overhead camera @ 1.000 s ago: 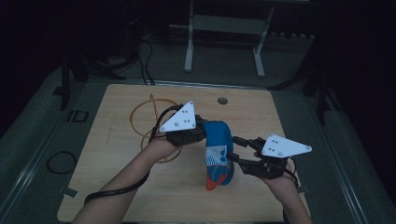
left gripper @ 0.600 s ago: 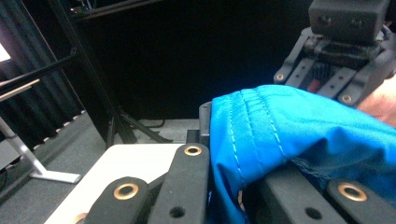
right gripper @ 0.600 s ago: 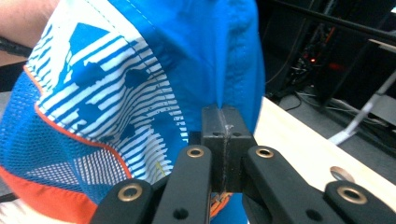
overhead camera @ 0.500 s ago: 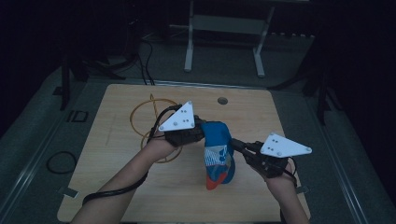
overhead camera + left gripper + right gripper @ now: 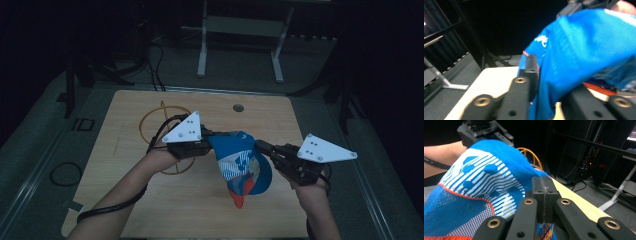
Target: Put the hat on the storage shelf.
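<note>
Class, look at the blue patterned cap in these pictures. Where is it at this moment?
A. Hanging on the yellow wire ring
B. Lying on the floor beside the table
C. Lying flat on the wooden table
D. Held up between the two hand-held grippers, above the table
D: the blue cap hangs between the left hand-held gripper and the right hand-held gripper, clear of the wooden table.

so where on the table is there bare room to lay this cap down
Bare wood lies along the table far edge around the small hole, and on the near left side. It is crowded mid-left, where the yellow wire ring sits by the cap.
</note>
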{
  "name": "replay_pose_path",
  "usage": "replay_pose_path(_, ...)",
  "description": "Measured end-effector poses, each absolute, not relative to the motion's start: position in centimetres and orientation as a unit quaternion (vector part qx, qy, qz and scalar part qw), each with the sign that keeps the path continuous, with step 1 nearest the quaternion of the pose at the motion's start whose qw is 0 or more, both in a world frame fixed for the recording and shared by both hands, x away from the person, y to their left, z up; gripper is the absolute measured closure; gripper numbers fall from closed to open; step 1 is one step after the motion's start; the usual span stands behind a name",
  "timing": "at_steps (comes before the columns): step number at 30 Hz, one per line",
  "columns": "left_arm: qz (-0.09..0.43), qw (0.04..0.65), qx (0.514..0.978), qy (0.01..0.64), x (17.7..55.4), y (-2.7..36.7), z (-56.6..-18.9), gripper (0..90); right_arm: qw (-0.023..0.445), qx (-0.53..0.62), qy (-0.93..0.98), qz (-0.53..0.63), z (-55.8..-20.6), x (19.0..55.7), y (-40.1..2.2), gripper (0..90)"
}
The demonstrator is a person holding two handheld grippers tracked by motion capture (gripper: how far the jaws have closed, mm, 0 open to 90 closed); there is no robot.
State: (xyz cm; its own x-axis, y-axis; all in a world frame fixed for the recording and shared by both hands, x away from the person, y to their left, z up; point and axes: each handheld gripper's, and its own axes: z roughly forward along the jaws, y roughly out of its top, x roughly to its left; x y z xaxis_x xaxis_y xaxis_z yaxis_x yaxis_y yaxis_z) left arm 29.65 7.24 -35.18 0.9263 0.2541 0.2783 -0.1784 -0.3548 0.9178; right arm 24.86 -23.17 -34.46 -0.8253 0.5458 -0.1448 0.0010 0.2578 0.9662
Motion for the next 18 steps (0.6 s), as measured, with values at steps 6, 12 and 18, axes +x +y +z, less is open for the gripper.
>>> replay_pose_path(6, 0.211, 0.558, 0.801, 0.048, 28.9, 8.8, -34.6, 50.1, 0.244, 0.18, 0.753, 0.584, -33.4, 24.9, -23.2, 90.0)
replay_pose_path(12, 0.228, 0.562, 0.791, 0.081, 28.0, 11.4, -34.3, 38.8, 0.244, 0.181, 0.748, 0.589, -32.5, 25.4, -22.8, 90.0)
replay_pose_path(18, 0.251, 0.555, 0.783, 0.127, 27.0, 14.4, -34.6, 29.0, 0.246, 0.186, 0.742, 0.595, -31.6, 26.1, -22.4, 90.0)
